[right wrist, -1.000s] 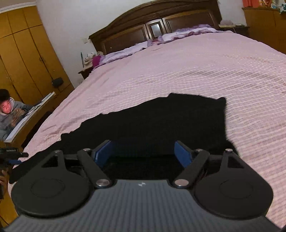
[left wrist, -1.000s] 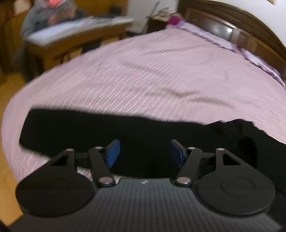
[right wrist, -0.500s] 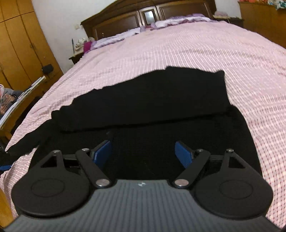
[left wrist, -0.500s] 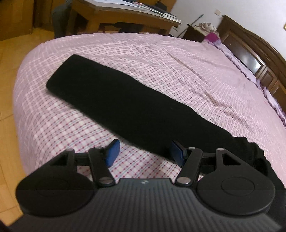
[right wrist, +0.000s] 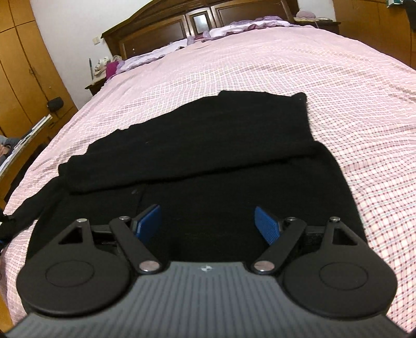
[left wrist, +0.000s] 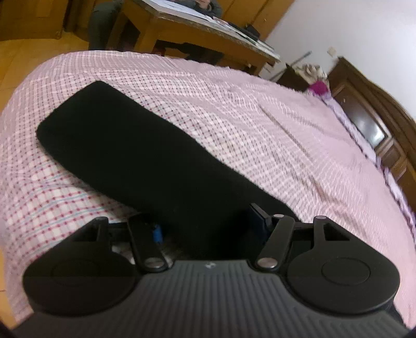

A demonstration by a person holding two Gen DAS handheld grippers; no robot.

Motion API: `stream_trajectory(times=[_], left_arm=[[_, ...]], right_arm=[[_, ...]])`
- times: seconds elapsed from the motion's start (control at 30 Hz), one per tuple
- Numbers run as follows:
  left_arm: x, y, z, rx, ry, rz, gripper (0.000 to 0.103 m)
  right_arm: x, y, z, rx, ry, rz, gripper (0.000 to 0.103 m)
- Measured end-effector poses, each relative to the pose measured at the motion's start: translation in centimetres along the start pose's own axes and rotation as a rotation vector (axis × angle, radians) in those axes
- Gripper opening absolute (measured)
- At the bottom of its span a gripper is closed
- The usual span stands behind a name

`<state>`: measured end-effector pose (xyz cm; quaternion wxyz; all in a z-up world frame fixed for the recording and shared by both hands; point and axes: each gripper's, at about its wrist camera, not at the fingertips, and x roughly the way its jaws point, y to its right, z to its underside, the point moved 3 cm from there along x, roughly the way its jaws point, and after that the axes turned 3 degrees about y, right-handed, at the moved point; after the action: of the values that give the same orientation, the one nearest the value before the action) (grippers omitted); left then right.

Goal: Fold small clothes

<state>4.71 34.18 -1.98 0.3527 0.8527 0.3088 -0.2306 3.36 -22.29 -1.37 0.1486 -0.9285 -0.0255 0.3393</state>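
Note:
A black long-sleeved garment [right wrist: 208,130] lies flat on the pink checked bedspread [right wrist: 286,65]. One sleeve is folded across its body. The other sleeve [left wrist: 130,150] stretches out straight toward the bed's foot corner in the left wrist view. My left gripper [left wrist: 208,225] is open and low over the near end of that sleeve, and black cloth lies between its blue pads [left wrist: 156,232]. Over the garment's lower body my right gripper [right wrist: 208,221] hovers open, with only cloth below its pads [right wrist: 267,225].
A wooden desk [left wrist: 197,33] with papers stands past the bed's foot, and a person [left wrist: 208,4] sits behind it. The dark wooden headboard [right wrist: 197,23] and pillows close the far end. Wardrobes [right wrist: 23,65] line the left wall. The bed's edge drops to a wooden floor [left wrist: 15,52].
The left gripper has swung round and come down onto the sleeve, which now lies between its open fingers. The right gripper has drawn closer over the garment's body. Both stayed open.

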Motion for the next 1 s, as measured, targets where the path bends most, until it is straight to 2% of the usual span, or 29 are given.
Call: stream_trajectory(times=[0.03,0.1,0.13,0.17,0.27,0.47,0.73,0.9,1.0], left_arm=[[0.2,0.2,-0.1,-0.003,0.009,0.006,0.06],[0.4,0.3,-0.2,0.007,0.021,0.007,0.041],[0.6,0.2,-0.3,0.006,0.022,0.011,0.019],[0.6,0.0,-0.4,0.001,0.017,0.026,0.006],[0.2,-0.4,-0.7,-0.015,0.024,0.09,0.005],[-3.3,1.3,-1.7,0.042,0.147,0.255,0.005],[-7.6,6.7,-2.4,0.125,0.232,0.419,0.005],[-10.0,10.4,-1.8,0.159,0.266,0.528,0.005],[-11.0,13.1,-1.1,0.183,0.259,0.581,0.005]], right_arm=[[0.0,0.1,-0.1,0.005,0.002,0.002,0.084],[0.0,0.4,-0.2,0.021,0.006,0.006,0.084],[0.0,0.5,-0.2,0.025,0.008,0.006,0.084],[-0.1,0.6,-0.3,0.026,0.012,0.006,0.084],[-0.2,0.7,-0.3,0.025,0.02,0.007,0.084],[-0.3,0.6,-0.4,0.023,0.015,0.004,0.084],[-0.6,0.9,-0.4,0.033,0.021,-0.002,0.084],[-1.0,1.4,-0.5,0.049,0.033,-0.002,0.084],[-1.2,1.7,-0.6,0.066,0.038,-0.002,0.084]])
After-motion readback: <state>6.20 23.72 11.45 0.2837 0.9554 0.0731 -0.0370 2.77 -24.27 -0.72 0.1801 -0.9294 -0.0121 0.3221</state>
